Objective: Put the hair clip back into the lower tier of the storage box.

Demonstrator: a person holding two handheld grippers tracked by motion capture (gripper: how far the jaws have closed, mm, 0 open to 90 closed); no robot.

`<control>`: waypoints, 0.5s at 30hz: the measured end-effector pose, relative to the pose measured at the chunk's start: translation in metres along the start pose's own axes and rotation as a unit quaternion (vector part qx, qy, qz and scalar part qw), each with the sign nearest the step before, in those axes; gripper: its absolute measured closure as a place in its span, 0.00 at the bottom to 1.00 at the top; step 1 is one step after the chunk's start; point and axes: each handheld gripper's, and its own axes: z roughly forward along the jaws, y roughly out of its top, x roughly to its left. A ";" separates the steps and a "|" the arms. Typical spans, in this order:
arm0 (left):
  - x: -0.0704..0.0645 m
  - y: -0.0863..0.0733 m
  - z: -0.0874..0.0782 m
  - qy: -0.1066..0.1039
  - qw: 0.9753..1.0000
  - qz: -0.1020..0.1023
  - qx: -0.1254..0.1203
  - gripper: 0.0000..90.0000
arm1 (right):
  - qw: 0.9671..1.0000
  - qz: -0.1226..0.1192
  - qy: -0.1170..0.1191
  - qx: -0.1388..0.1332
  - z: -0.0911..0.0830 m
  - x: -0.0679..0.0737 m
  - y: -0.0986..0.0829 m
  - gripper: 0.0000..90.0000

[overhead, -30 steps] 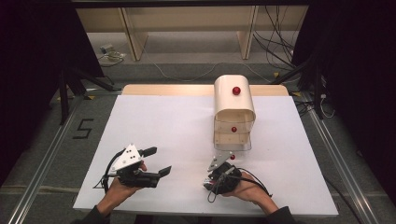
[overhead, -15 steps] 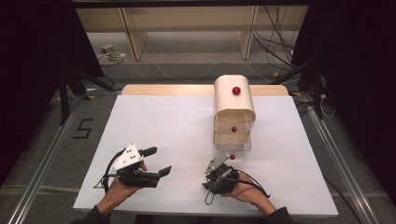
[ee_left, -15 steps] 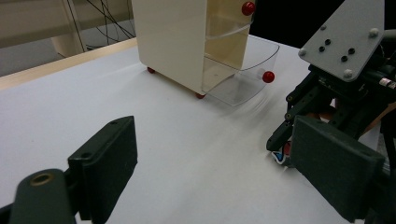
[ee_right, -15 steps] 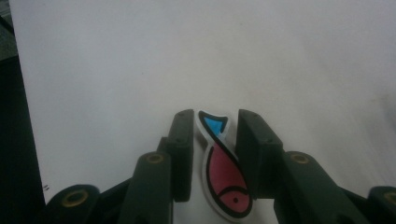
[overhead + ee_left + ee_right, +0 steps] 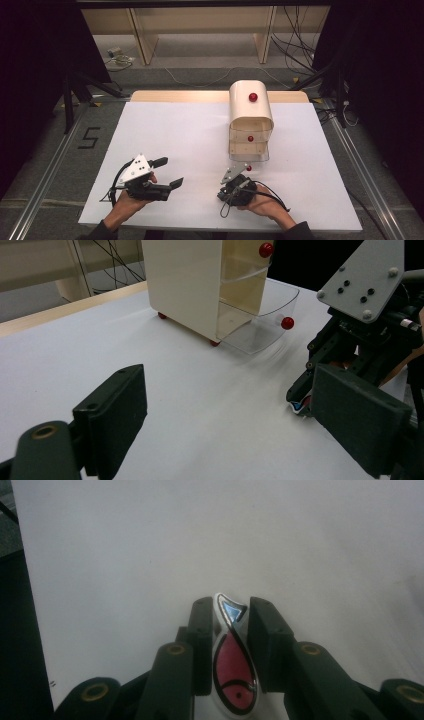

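The right gripper has its 2 jaws closed on a small fish-shaped piece, red-bodied with a blue tail and a white rim, pinched edge-on between the pads just above the white table. The left gripper holds nothing, its 2 jaws spread wide over bare table. Just beyond the right gripper stands a cream drawer cabinet, its clear bottom drawer with a red knob pulled out.

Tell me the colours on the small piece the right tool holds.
The fish-shaped piece is white-edged, with a red body, blue tail and black outlines; right gripper view.
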 end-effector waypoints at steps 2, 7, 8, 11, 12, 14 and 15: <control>0.000 0.000 0.000 0.000 1.000 -0.001 0.000 0.16 | 1.000 0.005 0.002 0.000 0.000 0.000 0.000 0.81; 0.000 0.000 0.000 0.000 1.000 0.000 0.001 0.16 | 1.000 0.009 0.010 -0.004 -0.002 -0.002 0.000 0.81; 0.000 0.000 0.000 0.001 1.000 0.000 0.001 0.16 | 1.000 0.005 0.011 -0.012 -0.003 -0.004 0.000 0.82; 0.000 0.000 0.000 0.000 1.000 0.000 0.000 0.16 | 1.000 0.018 0.016 -0.018 -0.006 -0.005 -0.001 0.81; 0.000 0.000 0.000 0.000 1.000 0.000 0.000 0.16 | 0.999 0.020 0.018 -0.021 -0.006 -0.006 -0.001 0.81; 0.000 0.000 -0.001 0.000 1.000 0.000 0.000 0.16 | 0.999 0.024 0.019 -0.026 -0.008 -0.006 -0.001 0.81; 0.000 0.000 0.000 0.000 1.000 0.000 0.000 0.16 | 0.999 0.023 0.019 -0.031 -0.008 -0.007 -0.001 0.81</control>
